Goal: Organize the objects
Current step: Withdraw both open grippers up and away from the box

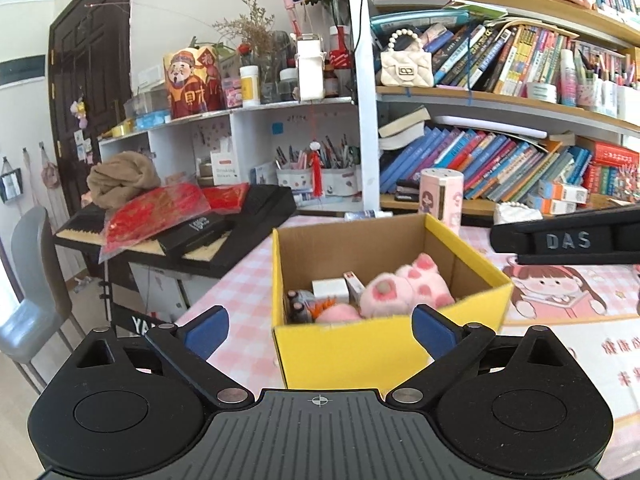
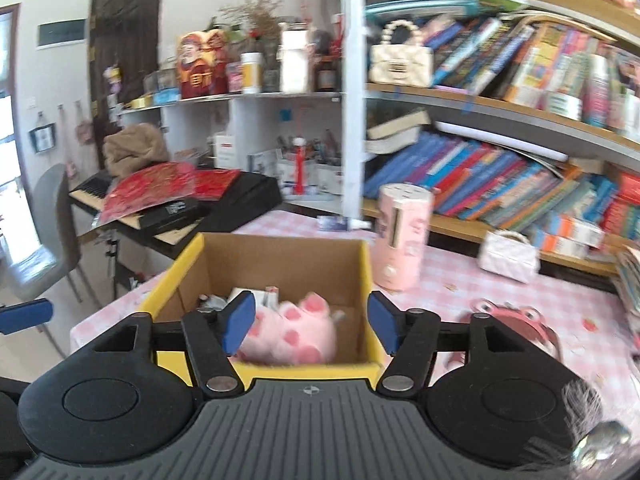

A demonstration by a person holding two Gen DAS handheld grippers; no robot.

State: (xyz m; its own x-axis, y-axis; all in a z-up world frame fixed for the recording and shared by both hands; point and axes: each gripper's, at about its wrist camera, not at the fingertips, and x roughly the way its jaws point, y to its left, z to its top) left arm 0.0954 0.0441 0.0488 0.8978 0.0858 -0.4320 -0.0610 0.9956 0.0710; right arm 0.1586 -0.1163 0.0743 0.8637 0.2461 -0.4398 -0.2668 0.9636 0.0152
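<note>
A yellow cardboard box (image 1: 360, 356) stands open on the pink checked tablecloth (image 1: 240, 296). Inside it lie a pink spotted plush pig (image 1: 404, 288), small white cartons (image 1: 330, 289) and dark little bottles (image 1: 296, 308). My left gripper (image 1: 320, 328) is open just before the box's near wall, with nothing between its blue pads. In the right wrist view the box (image 2: 172, 280) is under my right gripper (image 2: 312, 324), which hangs open over the near rim. The pig (image 2: 296, 336) lies loose on the box floor below, and the pads do not touch it.
A pink cylindrical container (image 2: 404, 236) and a small white quilted purse (image 2: 508, 256) stand on the table beyond the box. Crowded bookshelves (image 1: 500, 168) rise behind. At the left are a keyboard (image 1: 256, 208) piled with red bags and a grey chair (image 1: 32, 280).
</note>
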